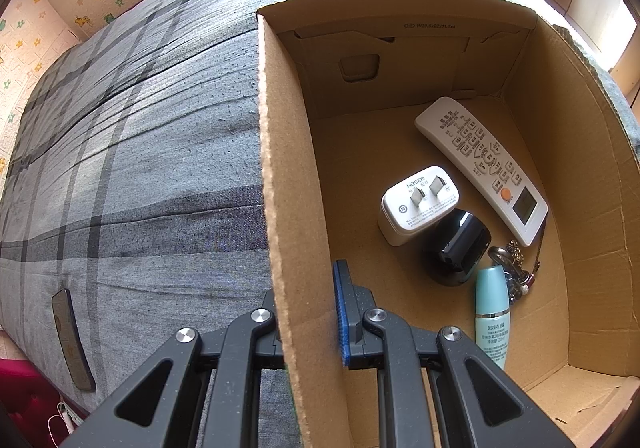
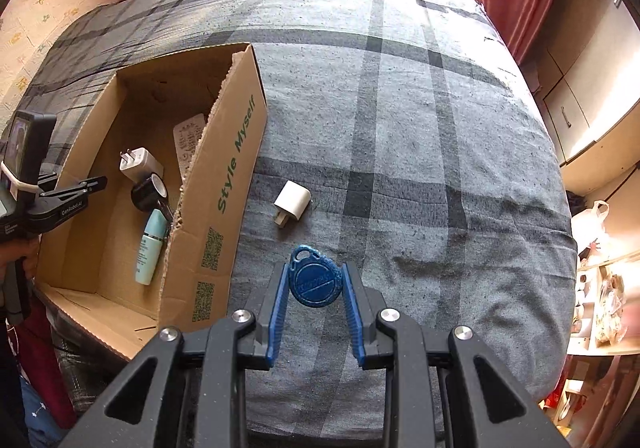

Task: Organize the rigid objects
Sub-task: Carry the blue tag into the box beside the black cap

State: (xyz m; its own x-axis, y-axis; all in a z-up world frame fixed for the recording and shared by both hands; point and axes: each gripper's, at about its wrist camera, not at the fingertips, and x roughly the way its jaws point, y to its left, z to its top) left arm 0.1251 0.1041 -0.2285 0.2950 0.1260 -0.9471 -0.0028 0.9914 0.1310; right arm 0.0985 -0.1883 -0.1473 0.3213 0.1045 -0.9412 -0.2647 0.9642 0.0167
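Right gripper [image 2: 315,290] clamps a blue key fob [image 2: 316,280] above the plaid bedspread [image 2: 420,152]; a white charger [image 2: 291,203] lies beyond. Left gripper [image 1: 308,312] pinches the cardboard box [image 1: 288,184] wall, remote control [image 1: 480,168] inside.

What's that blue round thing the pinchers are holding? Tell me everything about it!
The blue key fob is a flat, teardrop-shaped tag that looks like plastic, with a small loop hole on top and raised lettering too blurred to read. The right gripper pinches its two edges between blue ridged pads, above the grey checked bedsheet.
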